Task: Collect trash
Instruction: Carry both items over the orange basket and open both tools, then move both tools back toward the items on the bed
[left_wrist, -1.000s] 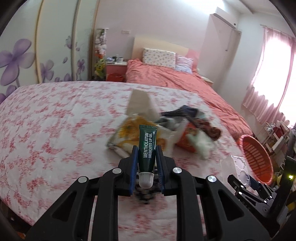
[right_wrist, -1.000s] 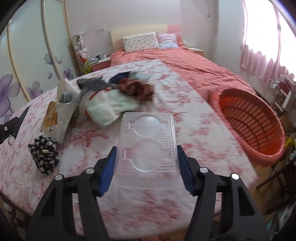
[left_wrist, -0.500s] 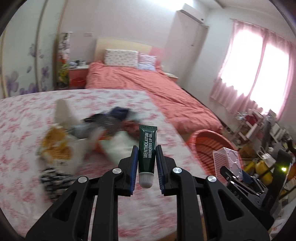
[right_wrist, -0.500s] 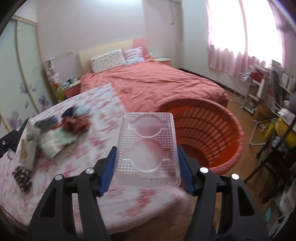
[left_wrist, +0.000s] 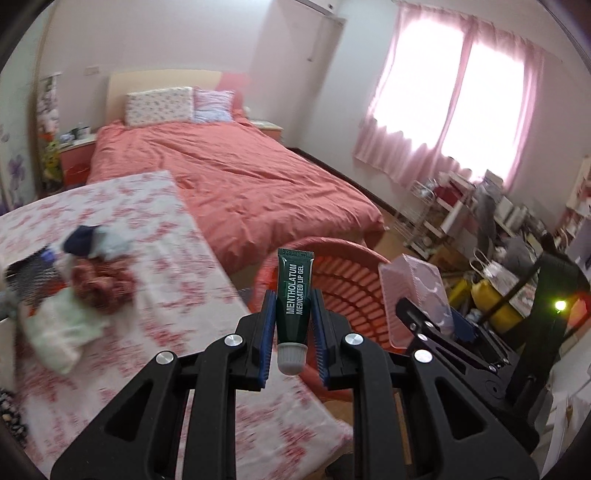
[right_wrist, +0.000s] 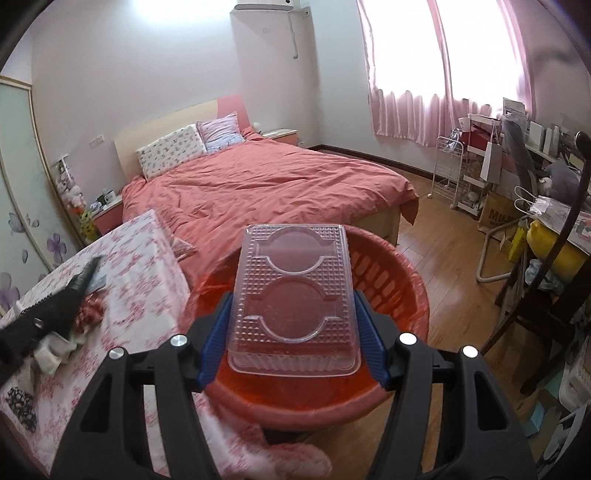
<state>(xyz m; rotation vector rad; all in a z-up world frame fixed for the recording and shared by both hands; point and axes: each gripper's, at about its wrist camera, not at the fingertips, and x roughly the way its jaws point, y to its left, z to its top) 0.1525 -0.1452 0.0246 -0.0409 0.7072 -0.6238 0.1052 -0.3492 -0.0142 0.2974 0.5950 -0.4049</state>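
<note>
lip gel tube (left_wrist: 294, 291) clamped in left gripper (left_wrist: 293, 345), frame centre; clear plastic tray (right_wrist: 293, 295) clamped in right gripper (right_wrist: 293, 339), seen over red basket (right_wrist: 402, 284).

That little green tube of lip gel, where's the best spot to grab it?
Across its flat middle, as the left gripper has it now. The lip gel tube is thin and flat-sided, so fingers closing from either side sit flush, leaving the white cap free.

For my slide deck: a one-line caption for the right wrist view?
Right tool holds a clear plastic tray above the red basket beside the floral bed.
</note>
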